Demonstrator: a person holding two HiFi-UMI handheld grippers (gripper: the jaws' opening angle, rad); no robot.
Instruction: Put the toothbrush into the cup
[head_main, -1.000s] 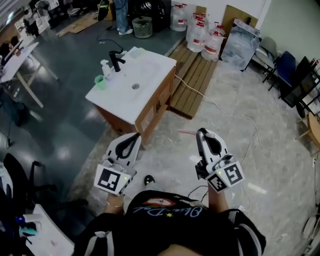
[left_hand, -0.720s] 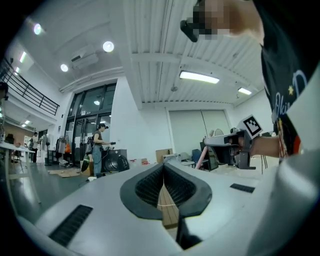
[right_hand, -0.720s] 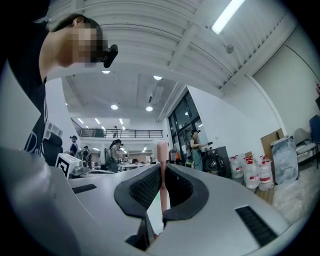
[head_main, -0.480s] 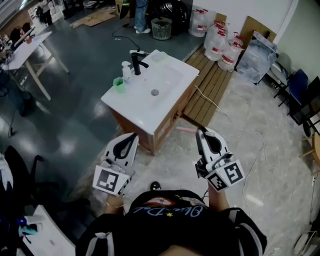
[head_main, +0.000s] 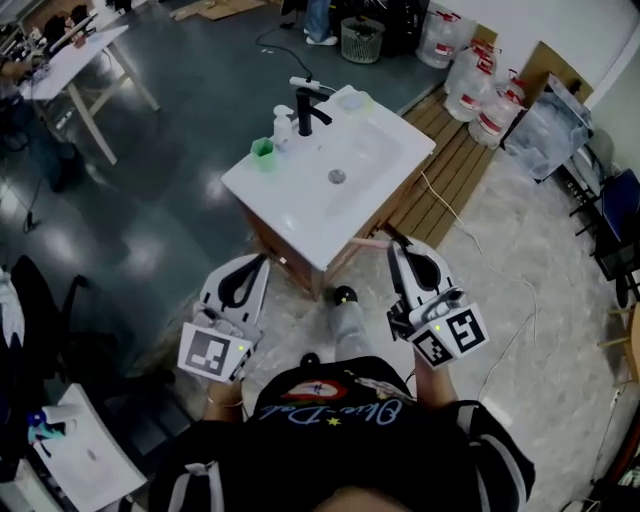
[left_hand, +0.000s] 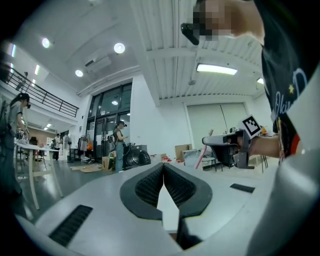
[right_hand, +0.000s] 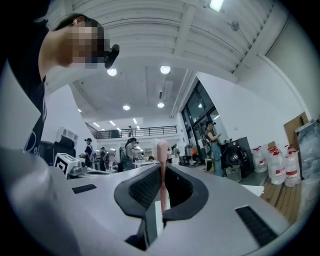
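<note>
Right gripper (head_main: 393, 243) clamped the toothbrush (right_hand: 162, 170). Left gripper (head_main: 262, 260) was closed, empty. What appeared to be the cup (head_main: 262, 149) stood upper centre, beside the tap (head_main: 305, 108).

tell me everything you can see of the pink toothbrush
The slim pink plastic toothbrush is clamped between the shut jaws of the right gripper, nothing else touching it. In the right gripper view it stands upright between the pads, rounded head above them. In the head view it juts leftward, in the air near the white washbasin.

Washstand (head_main: 292, 203) with green cup (head_main: 262, 149), black faucet (head_main: 305, 110)
</note>
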